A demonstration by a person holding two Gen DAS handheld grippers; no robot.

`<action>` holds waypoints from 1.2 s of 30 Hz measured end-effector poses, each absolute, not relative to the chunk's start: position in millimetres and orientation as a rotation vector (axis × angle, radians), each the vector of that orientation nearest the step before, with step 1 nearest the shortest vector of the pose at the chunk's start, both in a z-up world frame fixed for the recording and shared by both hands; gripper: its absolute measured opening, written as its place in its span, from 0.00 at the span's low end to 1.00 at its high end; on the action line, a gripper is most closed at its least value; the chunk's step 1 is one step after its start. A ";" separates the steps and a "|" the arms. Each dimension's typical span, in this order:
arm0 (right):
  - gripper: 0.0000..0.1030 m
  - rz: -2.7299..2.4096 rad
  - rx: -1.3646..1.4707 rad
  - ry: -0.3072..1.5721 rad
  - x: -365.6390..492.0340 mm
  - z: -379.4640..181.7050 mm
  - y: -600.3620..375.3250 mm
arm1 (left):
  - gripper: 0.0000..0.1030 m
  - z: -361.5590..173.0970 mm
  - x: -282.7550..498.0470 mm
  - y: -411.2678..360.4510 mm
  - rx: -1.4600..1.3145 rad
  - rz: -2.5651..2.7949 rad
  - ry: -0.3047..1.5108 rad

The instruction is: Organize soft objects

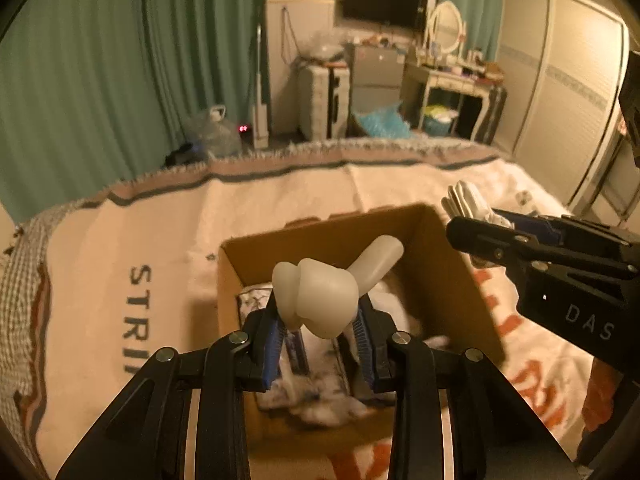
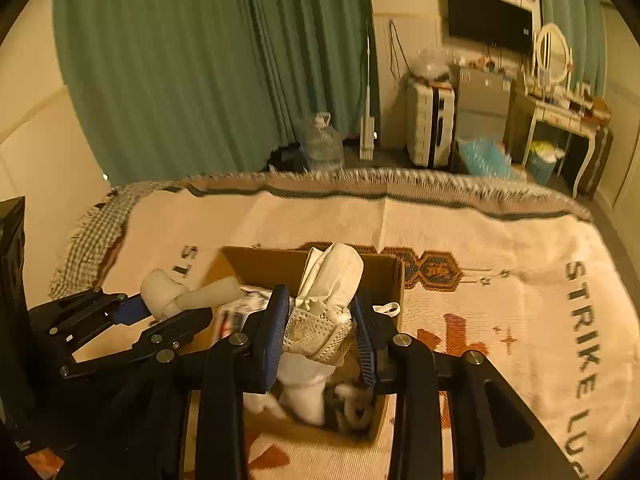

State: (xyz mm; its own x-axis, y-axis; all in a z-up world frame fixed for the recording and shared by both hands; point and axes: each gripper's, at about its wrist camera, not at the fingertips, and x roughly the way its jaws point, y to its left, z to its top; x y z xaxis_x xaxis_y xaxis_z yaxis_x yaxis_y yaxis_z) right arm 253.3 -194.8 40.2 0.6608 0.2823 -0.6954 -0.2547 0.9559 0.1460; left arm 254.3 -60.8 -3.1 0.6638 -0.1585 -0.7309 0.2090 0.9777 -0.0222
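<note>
An open cardboard box (image 1: 448, 276) sits on a cream blanket on the bed and holds white and patterned soft items (image 1: 320, 392). My left gripper (image 1: 320, 312) is shut on a knotted pale rubbery object (image 1: 320, 296) and holds it above the box; it also shows in the right wrist view (image 2: 176, 292). My right gripper (image 2: 322, 332) is shut on a white bundled cloth with a mesh part (image 2: 324, 312), above the box (image 2: 384, 276). The right gripper (image 1: 472, 224) shows at the box's right side in the left wrist view.
The blanket (image 2: 500, 320) with printed lettering covers the bed. Green curtains (image 1: 120, 60) hang behind. A water jug (image 2: 324, 144), a dressing table (image 1: 452, 76) and a wardrobe (image 1: 572, 92) stand beyond the bed's far edge.
</note>
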 end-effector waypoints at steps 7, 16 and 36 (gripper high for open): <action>0.32 0.281 0.111 0.841 294.7 -7.0 -202.4 | 0.42 -35.4 274.3 -59.4 0.067 -0.196 0.811; 0.56 0.218 0.132 0.802 275.6 18.5 -219.4 | 0.69 5.8 254.5 -51.9 0.046 -0.142 0.735; 0.73 0.219 -0.006 0.363 21.8 279.5 -236.0 | 0.91 268.8 5.1 -23.8 0.035 -0.082 0.151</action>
State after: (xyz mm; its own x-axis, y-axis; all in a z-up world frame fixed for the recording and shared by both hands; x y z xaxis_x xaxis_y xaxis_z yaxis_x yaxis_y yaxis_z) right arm 21.8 -236.0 279.5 0.9114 0.2114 -0.3530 -0.2136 0.9764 0.0332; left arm 5.1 -23.8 268.8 0.9853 -0.0789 -0.1514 0.0841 0.9960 0.0286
